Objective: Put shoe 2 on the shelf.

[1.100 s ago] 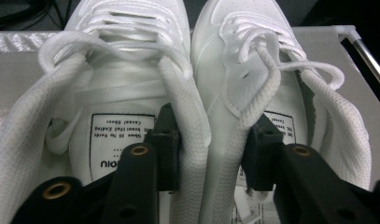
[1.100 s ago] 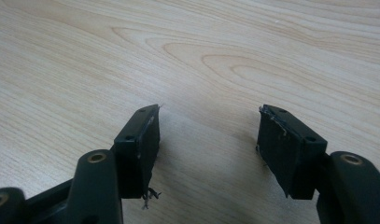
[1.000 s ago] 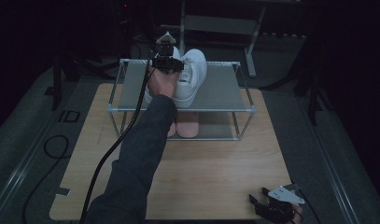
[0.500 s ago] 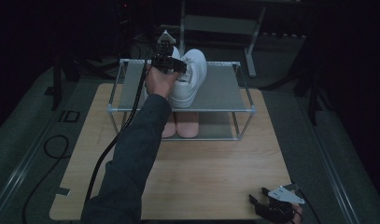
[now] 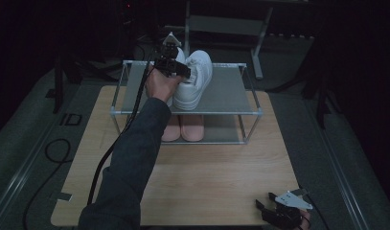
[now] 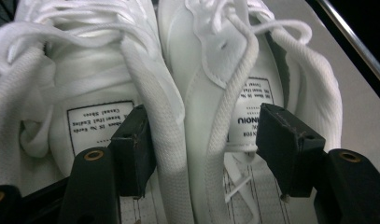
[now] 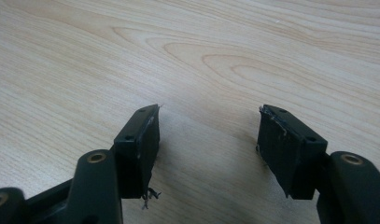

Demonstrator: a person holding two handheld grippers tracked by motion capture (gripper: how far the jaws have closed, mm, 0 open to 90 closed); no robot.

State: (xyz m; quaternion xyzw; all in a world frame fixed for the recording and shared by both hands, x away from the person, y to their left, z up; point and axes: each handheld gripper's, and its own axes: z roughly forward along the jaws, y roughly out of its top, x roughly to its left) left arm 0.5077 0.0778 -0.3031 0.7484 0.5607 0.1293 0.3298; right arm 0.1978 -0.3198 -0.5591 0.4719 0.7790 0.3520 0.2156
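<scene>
High view: the pair of white lace-up canvas sneakers [image 5: 195, 79] stands on the grey top shelf of a two-tier metal-framed shoe rack [image 5: 231, 98], toes pointing away. The left gripper [image 5: 171, 64] sits at their heels. A pair of pale pink shoes [image 5: 183, 128] occupies the lower shelf. The rack rests on a light wood-grain table [image 5: 192, 187]. The right gripper [image 5: 279, 215] lies at the table's near right corner, well apart from the rack.

Left gripper view: jaws spread wide, having just been opening. One dips into each sneaker's mouth, with the two adjoining inner collars between them; the pads do not press. Laces lie loose across both tongues.

Right gripper view: jaws apart over bare wood, nothing between them.

Risk, as a judgement: the pair looks placed and released, so withdrawal comes next. A jaw pulled back at a slant could hook a collar or lace and drag a sneaker off the shelf's near edge.
</scene>
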